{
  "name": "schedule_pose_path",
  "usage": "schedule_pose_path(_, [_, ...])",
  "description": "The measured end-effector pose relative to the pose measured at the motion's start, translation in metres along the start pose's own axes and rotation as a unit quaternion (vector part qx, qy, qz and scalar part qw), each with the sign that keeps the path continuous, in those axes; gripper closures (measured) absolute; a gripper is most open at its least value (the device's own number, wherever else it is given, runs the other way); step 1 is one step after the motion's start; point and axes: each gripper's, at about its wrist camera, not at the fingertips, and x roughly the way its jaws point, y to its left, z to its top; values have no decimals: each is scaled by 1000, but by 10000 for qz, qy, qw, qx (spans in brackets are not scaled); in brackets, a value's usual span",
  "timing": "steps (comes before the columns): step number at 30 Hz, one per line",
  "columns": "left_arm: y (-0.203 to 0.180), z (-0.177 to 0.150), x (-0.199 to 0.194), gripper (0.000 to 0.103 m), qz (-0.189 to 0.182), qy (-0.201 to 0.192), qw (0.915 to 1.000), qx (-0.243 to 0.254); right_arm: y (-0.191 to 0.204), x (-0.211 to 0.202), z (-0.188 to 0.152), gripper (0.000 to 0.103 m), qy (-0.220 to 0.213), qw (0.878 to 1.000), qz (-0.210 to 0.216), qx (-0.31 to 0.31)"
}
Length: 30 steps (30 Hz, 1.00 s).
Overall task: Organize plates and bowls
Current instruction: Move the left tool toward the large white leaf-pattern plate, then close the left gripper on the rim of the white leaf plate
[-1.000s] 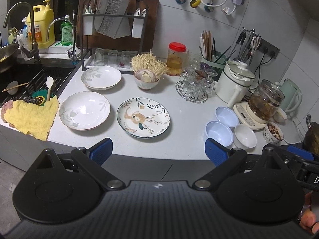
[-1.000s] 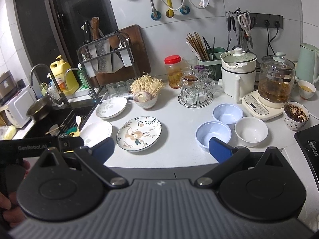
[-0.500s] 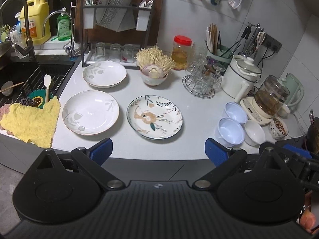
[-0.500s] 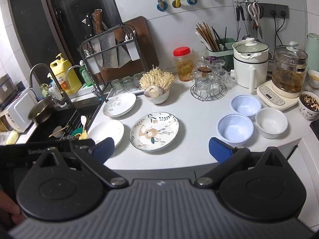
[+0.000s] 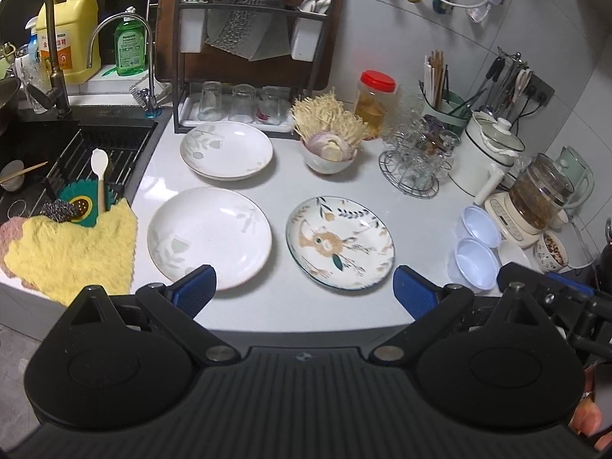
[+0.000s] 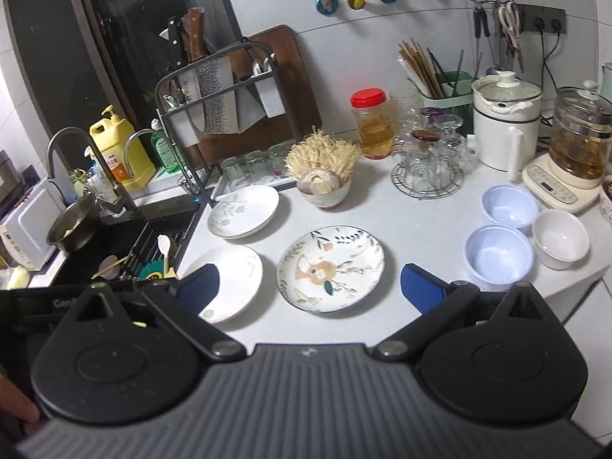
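Jaws wide apart, gripping nothing, both grippers: left gripper (image 5: 304, 287), right gripper (image 6: 310, 285). I'm moving closer to flower plate (image 6: 331, 267) on surface (image 6: 413, 222); plates looking bigger, nothing sorted yet.

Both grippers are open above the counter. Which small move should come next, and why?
Probably lower the open left gripper onto the near rim of the round white plate with a faint leaf print. Its left blue finger already overlaps that rim, and the plate lies alone and empty, beside the flower-painted plate, so it could be stacked there.
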Motion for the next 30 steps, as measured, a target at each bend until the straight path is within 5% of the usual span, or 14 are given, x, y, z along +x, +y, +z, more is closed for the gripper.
schedule_pose_path(16, [98, 52, 73, 3, 51, 368, 9993, 40, 52, 92, 6, 0, 134, 9991, -227, 331])
schedule_pose_path(30, [174, 83, 146, 3, -259, 766, 9967, 67, 90, 178, -11, 0, 284, 9959, -518, 680])
